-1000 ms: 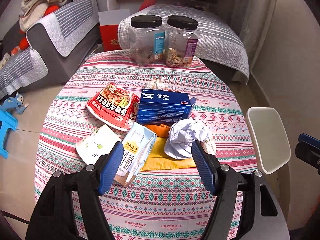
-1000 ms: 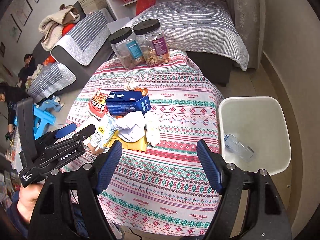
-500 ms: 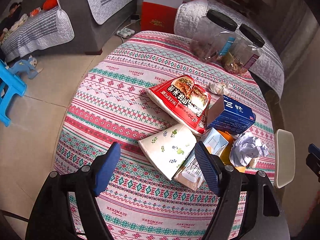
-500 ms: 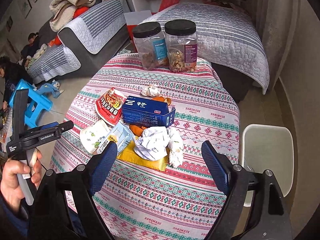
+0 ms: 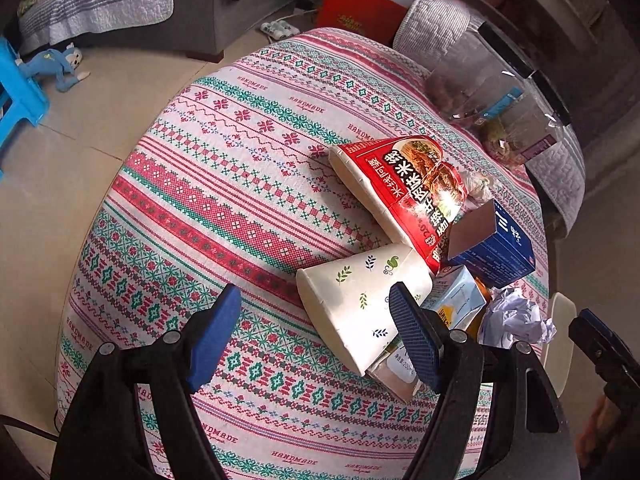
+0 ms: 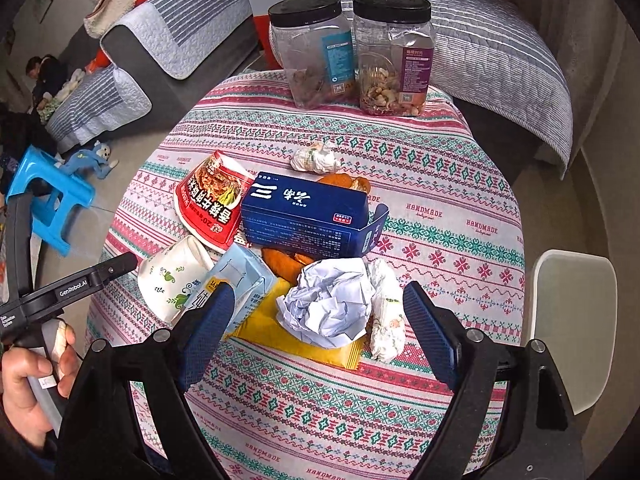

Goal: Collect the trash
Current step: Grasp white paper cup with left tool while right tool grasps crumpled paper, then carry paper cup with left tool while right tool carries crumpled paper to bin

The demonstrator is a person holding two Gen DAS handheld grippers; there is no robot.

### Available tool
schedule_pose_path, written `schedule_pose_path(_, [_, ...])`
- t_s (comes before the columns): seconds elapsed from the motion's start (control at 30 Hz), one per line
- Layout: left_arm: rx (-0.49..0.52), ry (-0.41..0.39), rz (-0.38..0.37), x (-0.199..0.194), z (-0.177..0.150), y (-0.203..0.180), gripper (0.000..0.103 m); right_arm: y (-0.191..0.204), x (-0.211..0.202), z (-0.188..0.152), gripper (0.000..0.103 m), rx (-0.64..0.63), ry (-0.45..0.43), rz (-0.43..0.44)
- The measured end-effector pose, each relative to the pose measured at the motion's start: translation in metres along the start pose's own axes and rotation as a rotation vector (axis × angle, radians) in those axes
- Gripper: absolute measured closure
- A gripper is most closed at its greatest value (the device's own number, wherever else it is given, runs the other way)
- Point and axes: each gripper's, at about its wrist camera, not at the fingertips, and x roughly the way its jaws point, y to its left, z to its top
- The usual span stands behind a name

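Observation:
Trash lies heaped on the round patterned table [image 5: 224, 184]. My left gripper [image 5: 314, 306] hangs open over a flattened white paper cup [image 5: 352, 292], its right finger in front of the cup's edge. Beside the cup are a red noodle tub [image 5: 404, 184], a pale blue milk carton [image 5: 456, 300] and a blue box [image 5: 496, 248]. My right gripper [image 6: 320, 300] is open above a crumpled paper ball [image 6: 328, 300], which rests on a yellow packet [image 6: 320, 344] with a tissue wad [image 6: 384, 312] beside it. Neither gripper holds anything.
A white bin [image 6: 568, 320] stands on the floor off the table's right edge. Two black-lidded jars [image 6: 312, 56] stand at the table's far side. Sofas, a blue stool [image 6: 52, 200] and a soft toy are on the left. A hand [image 6: 28, 384] grips the left tool.
Both grippers have come lower and closer to the heap. The left one swung to the left and rolled, so the cup now lies between its fingers. The right one centred over the paper ball.

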Motion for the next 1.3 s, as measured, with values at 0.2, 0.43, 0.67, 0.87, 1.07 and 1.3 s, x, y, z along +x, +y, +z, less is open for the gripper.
schedule_pose_path(0.2, [-0.036,0.039,-0.002,0.014,-0.005,0.0,0.03,0.002,0.022,0.002,0.02,-0.001,0.039,-0.008])
schedule_pose_path(0.43, [-0.059,0.054,-0.048,0.026,-0.005,0.001,0.03,0.004,0.043,-0.001,0.028,0.003,0.088,-0.037])
schedule_pose_path(0.67, [-0.08,0.061,-0.14,0.032,-0.008,-0.008,0.059,-0.001,0.057,-0.006,0.055,0.025,0.117,-0.033])
schedule_pose_path(0.87, [-0.084,0.01,-0.188,0.02,-0.004,-0.011,0.082,0.001,0.047,-0.005,0.058,0.028,0.11,-0.014])
schedule_pose_path(1.07, [-0.064,-0.035,-0.222,0.004,0.0,-0.015,0.096,0.007,0.032,-0.006,0.058,0.018,0.095,0.007])
schedule_pose_path(1.3, [-0.034,-0.062,-0.206,-0.014,0.001,-0.024,0.1,-0.001,0.013,-0.002,0.058,0.04,0.055,0.025])
